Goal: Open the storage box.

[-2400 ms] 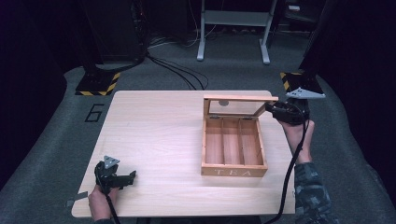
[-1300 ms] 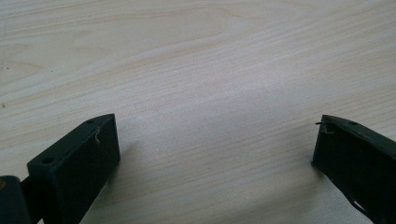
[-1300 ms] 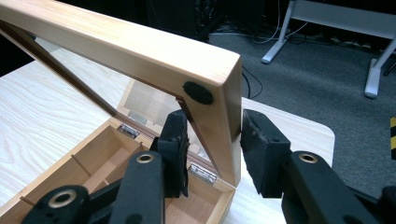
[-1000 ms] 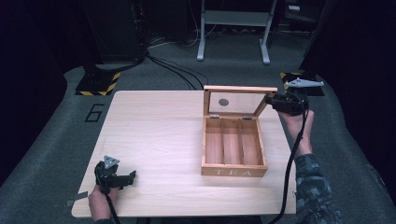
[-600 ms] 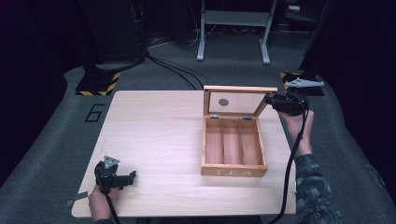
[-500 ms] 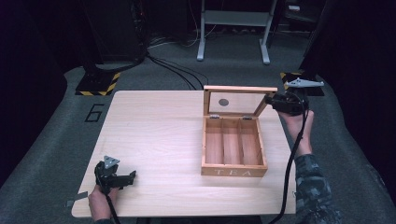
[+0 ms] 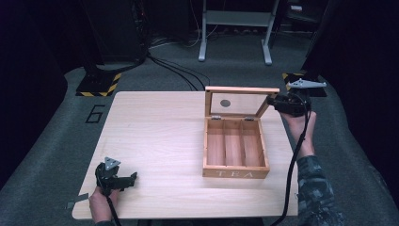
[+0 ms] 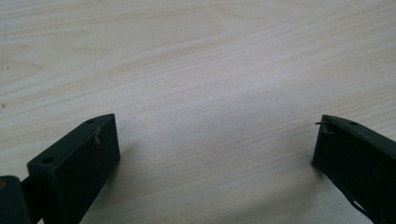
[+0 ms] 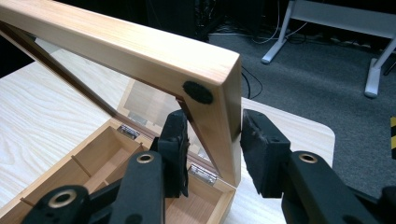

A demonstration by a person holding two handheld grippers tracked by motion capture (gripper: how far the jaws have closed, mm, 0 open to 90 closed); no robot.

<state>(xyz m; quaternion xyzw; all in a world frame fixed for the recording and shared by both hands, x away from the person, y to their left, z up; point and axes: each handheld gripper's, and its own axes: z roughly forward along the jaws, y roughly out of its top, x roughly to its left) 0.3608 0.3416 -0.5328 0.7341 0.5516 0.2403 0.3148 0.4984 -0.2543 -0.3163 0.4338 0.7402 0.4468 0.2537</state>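
A wooden tea box (image 7: 235, 173) with three empty compartments stands on the right half of the light wood table (image 7: 155, 127). Its glass-paned lid (image 7: 241, 90) stands upright on the back hinges. My right gripper (image 7: 273, 101) is shut on the lid's right side rail near the top corner. In the right gripper view the two pads (image 9: 175, 140) clamp that rail of the lid (image 9: 116, 42) from both sides, above the box (image 9: 93, 158). My left gripper (image 7: 132, 178) rests near the table's front left corner. It is open, with bare tabletop between its jaws (image 8: 215, 144).
Dark floor surrounds the table. A stand base with yellow-black tape (image 7: 96, 84), cables (image 7: 174, 70) and a grey metal frame (image 7: 235, 28) lie beyond the far edge. The number 6 (image 7: 95, 114) is marked on the floor at the left.
Since the oldest frame the lid has swung up from a low tilt to upright, with my right gripper on it. Over the last second nothing has moved.
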